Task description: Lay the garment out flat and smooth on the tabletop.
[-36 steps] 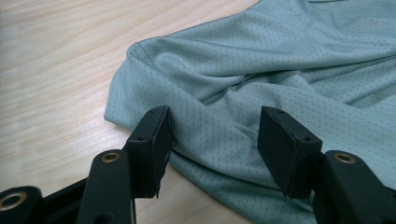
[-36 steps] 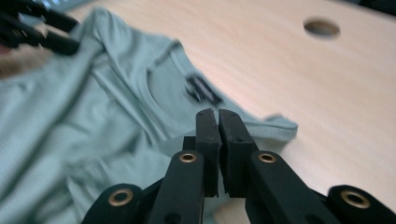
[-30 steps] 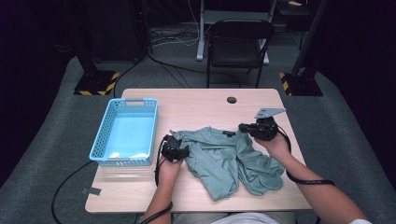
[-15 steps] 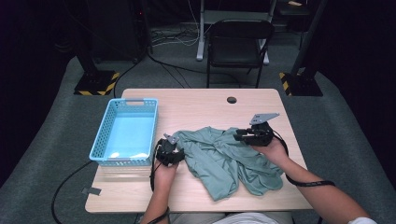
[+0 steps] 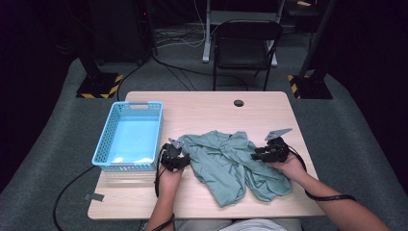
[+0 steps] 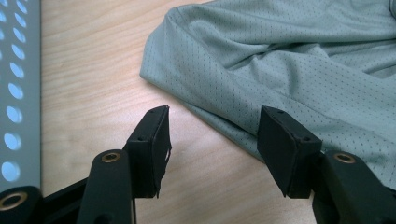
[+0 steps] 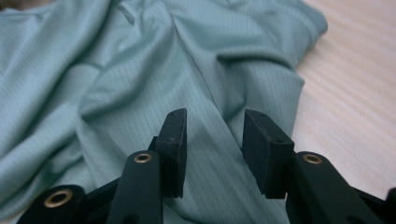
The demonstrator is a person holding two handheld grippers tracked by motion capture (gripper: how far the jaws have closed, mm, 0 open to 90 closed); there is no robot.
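— Where is the shirt (image 5: 231,163) lying?
— It is lying crumpled on the table (image 5: 207,108), right of the basket (image 5: 130,137). We are holding the left gripper (image 6: 212,135) unclenched at its near-basket hem.
— And the right gripper (image 7: 215,140)?
— Its jaws have just been opening; they are hanging over a fold at the shirt's far side, pinching nothing.

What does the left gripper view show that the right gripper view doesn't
Left gripper view: the blue basket's perforated wall at the left edge, and the left gripper open, its jaws either side of the shirt's hem. Right gripper view: the right gripper, jaws just opened, over a raised fold that the pads don't press. Both show the green shirt on the wooden table.
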